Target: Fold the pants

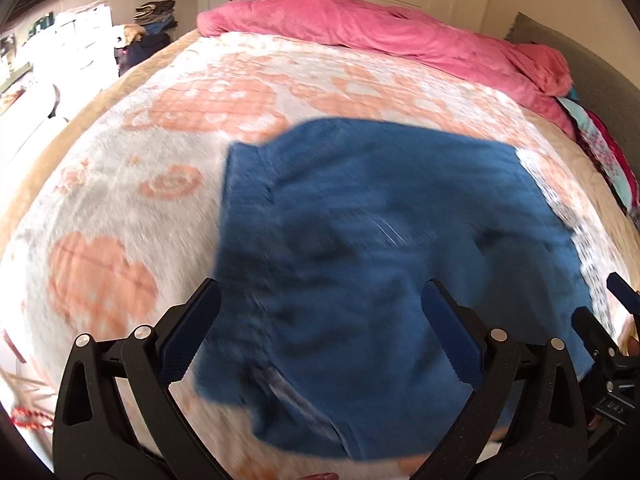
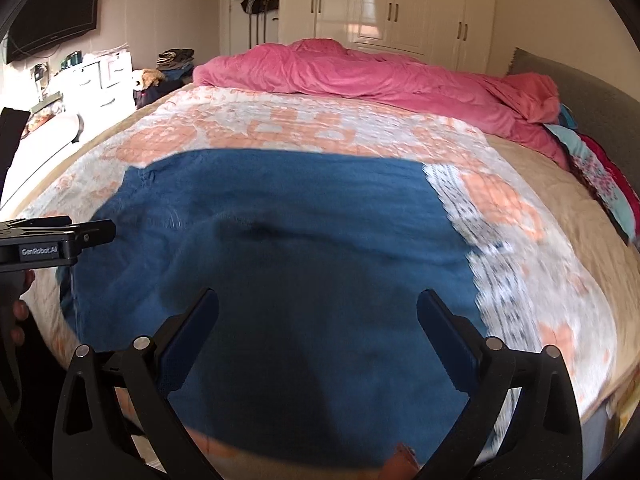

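Blue pants (image 1: 380, 248) lie folded into a rough rectangle on the patterned blanket (image 1: 132, 200) — near the bed's front edge. We see the left gripper (image 1: 320, 312) with its 2 fingers spread wide above the fabric, holding nothing. Right gripper (image 2: 318, 314) — likewise apart, empty, over the pants. Both views are motion-blurred. Pink duvet (image 2: 360, 76) sits bunched at the far side.

Blue pants (image 2: 280, 248): soft, matt cloth. Bedspread (image 1: 132, 208): fuzzy, napped fabric in peach and white. Pink blanket (image 2: 360, 76): plush and matt. Left tongs (image 1: 320, 320) and right tongs (image 2: 318, 320): matt speckled black plastic, ribbed blue pads (image 2: 448, 340), shiny metal rivets (image 2: 141, 343). Wardrobe doors (image 2: 400, 4): glossy.
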A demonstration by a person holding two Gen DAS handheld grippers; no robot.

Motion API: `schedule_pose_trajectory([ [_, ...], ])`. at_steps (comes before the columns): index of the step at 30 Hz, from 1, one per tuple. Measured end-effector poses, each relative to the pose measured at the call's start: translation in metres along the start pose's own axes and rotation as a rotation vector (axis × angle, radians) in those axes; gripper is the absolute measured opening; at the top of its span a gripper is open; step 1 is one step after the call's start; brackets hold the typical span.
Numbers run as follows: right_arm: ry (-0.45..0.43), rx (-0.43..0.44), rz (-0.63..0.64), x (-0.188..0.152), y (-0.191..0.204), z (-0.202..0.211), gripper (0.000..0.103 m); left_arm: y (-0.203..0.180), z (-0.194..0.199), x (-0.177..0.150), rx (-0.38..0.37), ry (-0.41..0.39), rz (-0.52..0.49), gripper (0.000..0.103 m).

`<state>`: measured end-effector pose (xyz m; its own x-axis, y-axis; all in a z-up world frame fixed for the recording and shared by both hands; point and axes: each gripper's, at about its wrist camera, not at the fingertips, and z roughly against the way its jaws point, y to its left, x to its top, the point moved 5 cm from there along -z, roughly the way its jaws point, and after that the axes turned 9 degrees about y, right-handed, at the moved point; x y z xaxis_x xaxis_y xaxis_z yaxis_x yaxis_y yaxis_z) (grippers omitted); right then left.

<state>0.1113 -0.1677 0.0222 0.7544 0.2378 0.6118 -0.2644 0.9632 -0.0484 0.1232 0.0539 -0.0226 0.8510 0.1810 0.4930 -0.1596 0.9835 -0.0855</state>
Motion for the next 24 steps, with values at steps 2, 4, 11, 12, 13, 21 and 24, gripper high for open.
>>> schedule_pose_trajectory([
  [2, 0.002, 0.018, 0.029, 0.016, 0.005, -0.010, 0.099, 0.011, -0.005, 0.014, 0.004, 0.005, 0.023, 0.094],
  [4, 0.017, 0.084, 0.031, 0.031, 0.008, -0.020, 0.099, 0.023, -0.010, 0.028, 0.013, 0.005, 0.051, 0.094],
  [11, 0.068, 0.149, 0.066, 0.083, 0.015, -0.065, 0.099, 0.062, -0.042, 0.068, 0.060, 0.037, 0.096, 0.094],
  [12, 0.069, 0.149, 0.071, 0.086, 0.016, -0.068, 0.099, 0.065, -0.045, 0.071, 0.070, 0.039, 0.099, 0.094],
  [13, 0.076, 0.137, 0.089, 0.092, 0.017, -0.075, 0.099, 0.070, -0.052, 0.077, 0.080, 0.043, 0.096, 0.094],
  [21, 0.124, 0.092, 0.240, 0.137, 0.039, -0.135, 0.099, 0.079, -0.096, 0.106, 0.043, 0.070, 0.023, 0.094],
  [24, 0.146, 0.104, 0.273, 0.154, 0.047, -0.155, 0.099, 0.078, -0.100, 0.108, 0.000, 0.052, 0.000, 0.075],
])
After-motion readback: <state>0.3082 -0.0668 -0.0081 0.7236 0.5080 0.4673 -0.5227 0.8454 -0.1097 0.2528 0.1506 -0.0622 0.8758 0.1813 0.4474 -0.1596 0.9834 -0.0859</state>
